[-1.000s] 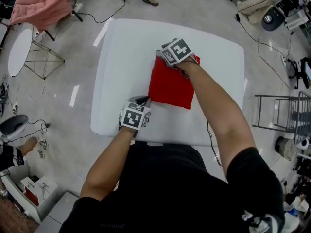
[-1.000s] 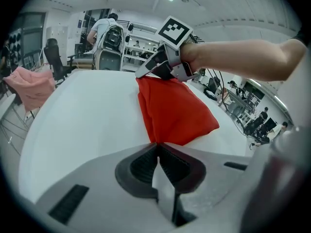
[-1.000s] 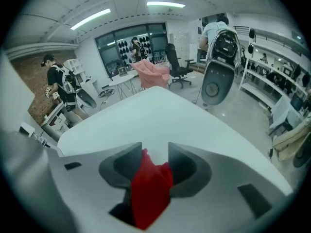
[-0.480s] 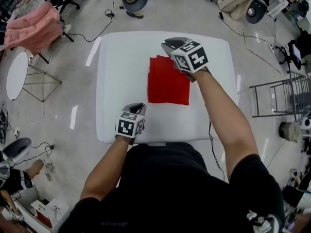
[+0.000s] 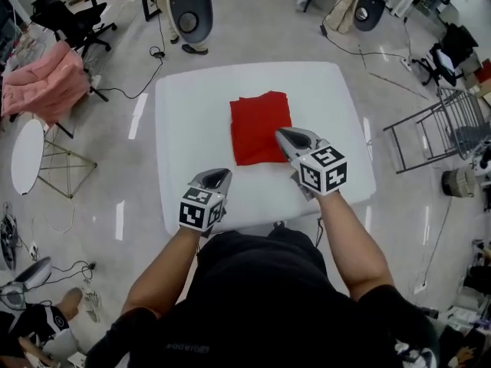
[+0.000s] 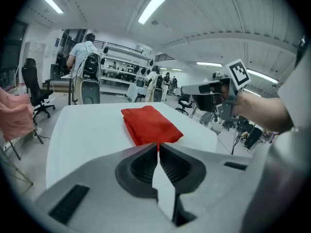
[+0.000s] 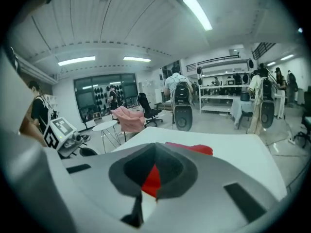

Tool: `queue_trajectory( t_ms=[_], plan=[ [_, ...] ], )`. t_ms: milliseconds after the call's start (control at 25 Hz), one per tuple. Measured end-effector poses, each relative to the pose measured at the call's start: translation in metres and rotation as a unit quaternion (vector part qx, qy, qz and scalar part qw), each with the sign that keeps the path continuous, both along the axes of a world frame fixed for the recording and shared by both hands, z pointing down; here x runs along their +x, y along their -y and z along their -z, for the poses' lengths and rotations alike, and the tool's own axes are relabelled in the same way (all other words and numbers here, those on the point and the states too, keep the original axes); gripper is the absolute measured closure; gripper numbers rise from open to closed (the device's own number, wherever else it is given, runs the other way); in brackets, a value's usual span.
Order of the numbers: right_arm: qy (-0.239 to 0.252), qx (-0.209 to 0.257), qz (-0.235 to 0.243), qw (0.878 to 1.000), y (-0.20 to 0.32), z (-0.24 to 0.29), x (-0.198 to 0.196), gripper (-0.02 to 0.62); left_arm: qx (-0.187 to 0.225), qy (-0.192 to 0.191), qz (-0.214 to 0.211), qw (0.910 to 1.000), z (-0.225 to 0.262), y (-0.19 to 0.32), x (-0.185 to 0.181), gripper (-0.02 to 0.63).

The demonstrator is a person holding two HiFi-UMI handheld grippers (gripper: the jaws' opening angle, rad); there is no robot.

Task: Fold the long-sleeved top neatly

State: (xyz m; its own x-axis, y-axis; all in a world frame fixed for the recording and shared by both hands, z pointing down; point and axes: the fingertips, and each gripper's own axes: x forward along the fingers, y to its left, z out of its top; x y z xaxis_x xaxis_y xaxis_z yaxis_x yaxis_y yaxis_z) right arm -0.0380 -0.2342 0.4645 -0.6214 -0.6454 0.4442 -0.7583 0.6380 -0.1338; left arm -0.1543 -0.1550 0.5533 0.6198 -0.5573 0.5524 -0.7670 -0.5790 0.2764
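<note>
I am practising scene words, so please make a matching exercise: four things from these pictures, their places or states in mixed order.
1 top
2 left gripper
3 pink cloth
4 right gripper

a shut, near the top's left corner
b folded, on the table
c shut, by the top's right edge
d off the table, far left

Pairs: 1-b, 2-a, 3-d, 4-c

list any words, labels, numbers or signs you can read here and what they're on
No text can be read.
Cube on left gripper: a black-and-white square marker, no letters.
Cube on right gripper: the same.
Person's black shirt: faint print, too small to read.
Folded red top: no label shows.
</note>
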Motion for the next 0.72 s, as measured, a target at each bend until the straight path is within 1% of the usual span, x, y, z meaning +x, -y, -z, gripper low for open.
queue_trajectory(
  t_ms=[80,200,320,400,560,720],
  plan=[
    [0.023,-0.005,-0.015,1.0,-0.029,-0.002,0.002,0.591,-0.002,0.004,-0.013,0.9999,0.004,-0.012,0.0,0.589],
    [0.02,-0.003,-0.024,0.999,-0.064,-0.009,0.007,0.589,-0.003,-0.001,-0.015,0.9999,0.01,-0.03,0.001,0.589],
    [0.033,-0.007,-0.014,0.999,-0.083,-0.009,0.012,0.574,0.006,-0.01,-0.001,0.9999,0.017,-0.041,0.001,0.589],
    [0.051,-0.004,-0.009,0.999,-0.09,-0.003,0.018,0.591,0.014,-0.01,0.012,0.9998,0.02,-0.046,0.002,0.589],
    [0.074,0.009,0.012,0.997,-0.102,0.013,0.034,0.592,0.028,-0.019,0.04,0.9986,0.032,-0.054,0.012,0.589],
    [0.065,0.019,0.028,0.997,-0.121,0.016,0.059,0.592,0.049,-0.039,0.059,0.9963,0.051,-0.065,0.035,0.589]
  ],
)
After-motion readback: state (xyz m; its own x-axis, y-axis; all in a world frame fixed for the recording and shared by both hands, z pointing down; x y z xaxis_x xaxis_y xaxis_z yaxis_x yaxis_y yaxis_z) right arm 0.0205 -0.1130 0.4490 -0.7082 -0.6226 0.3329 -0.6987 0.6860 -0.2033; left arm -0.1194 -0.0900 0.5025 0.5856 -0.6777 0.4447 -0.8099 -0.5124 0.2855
